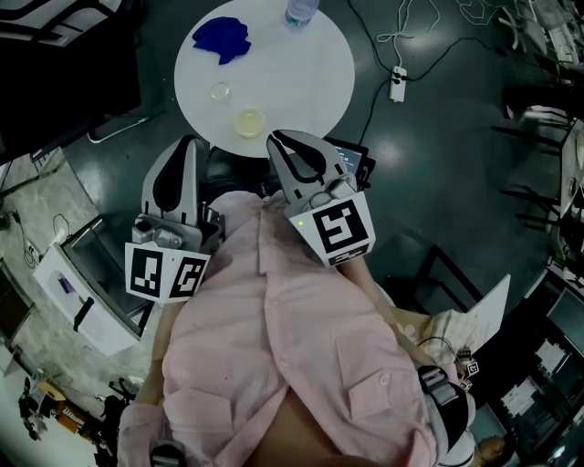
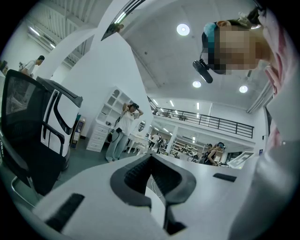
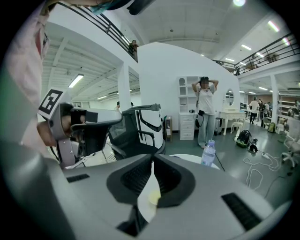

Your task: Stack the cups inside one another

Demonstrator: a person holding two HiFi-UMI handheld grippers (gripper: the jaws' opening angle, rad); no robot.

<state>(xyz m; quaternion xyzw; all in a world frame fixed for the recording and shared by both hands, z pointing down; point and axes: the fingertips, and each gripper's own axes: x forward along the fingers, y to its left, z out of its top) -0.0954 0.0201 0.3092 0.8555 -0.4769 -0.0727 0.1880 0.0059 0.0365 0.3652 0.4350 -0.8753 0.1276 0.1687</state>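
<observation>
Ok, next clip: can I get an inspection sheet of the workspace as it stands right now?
Surface: round white table.
Job's things: clear cup and yellowish cup, standing apart, not stacked.
Clutter: blue cloth; water bottle at the table's far edge.
Grippers: left claw and right claw both shut, empty, held short of the table.
Cables: power strip and leads on the floor right of the table.
Surroundings: black office chair; standing person; open hall.

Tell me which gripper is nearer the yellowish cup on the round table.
Right. The right gripper has its tips just right of the yellowish cup, at the table edge; the left gripper sits farther off to the cup's left.
</observation>
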